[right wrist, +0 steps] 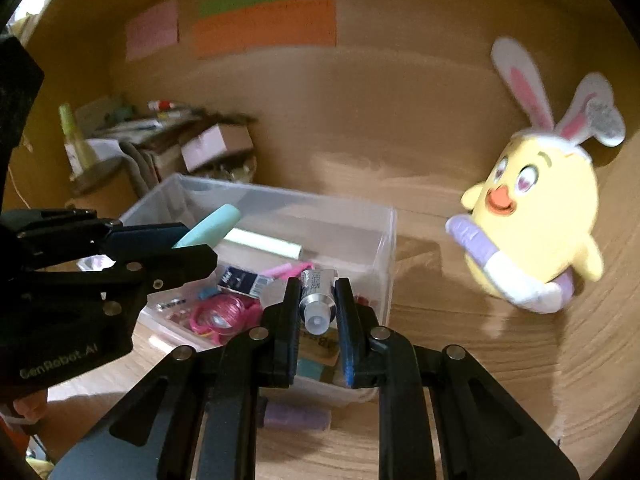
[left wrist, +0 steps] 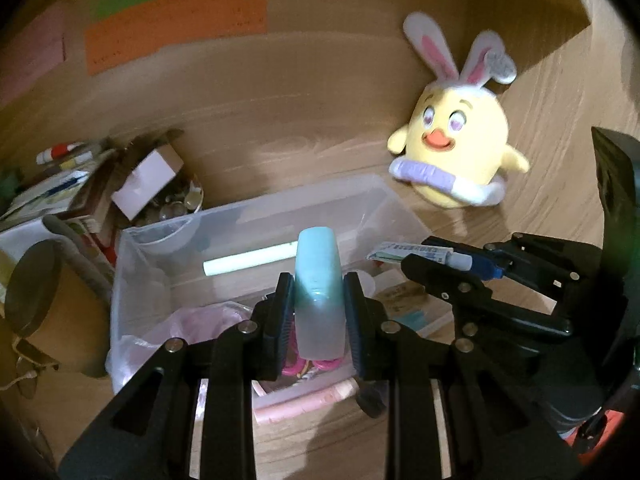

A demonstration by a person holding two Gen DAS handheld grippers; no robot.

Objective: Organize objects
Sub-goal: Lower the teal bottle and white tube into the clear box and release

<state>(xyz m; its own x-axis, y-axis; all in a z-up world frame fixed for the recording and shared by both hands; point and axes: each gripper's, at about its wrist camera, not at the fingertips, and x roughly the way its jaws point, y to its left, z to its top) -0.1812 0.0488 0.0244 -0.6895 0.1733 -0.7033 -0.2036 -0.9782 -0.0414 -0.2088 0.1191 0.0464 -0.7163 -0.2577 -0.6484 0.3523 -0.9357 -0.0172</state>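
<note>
Left claw [left wrist: 318, 312]: I've got it clamped on a mint-capped bottle [left wrist: 319, 288]
Right claw [right wrist: 318, 312]: I'm gripping a small silver tube [right wrist: 316, 300] above the clear bin [right wrist: 360, 216]

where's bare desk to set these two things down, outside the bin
Bare wood lies between the clear bin and the chick plush, and behind the bin toward the back panel. The near strip in front of the bin holds chalk-like sticks. The left corner is crowded with a box pile and a cardboard cylinder.
</note>
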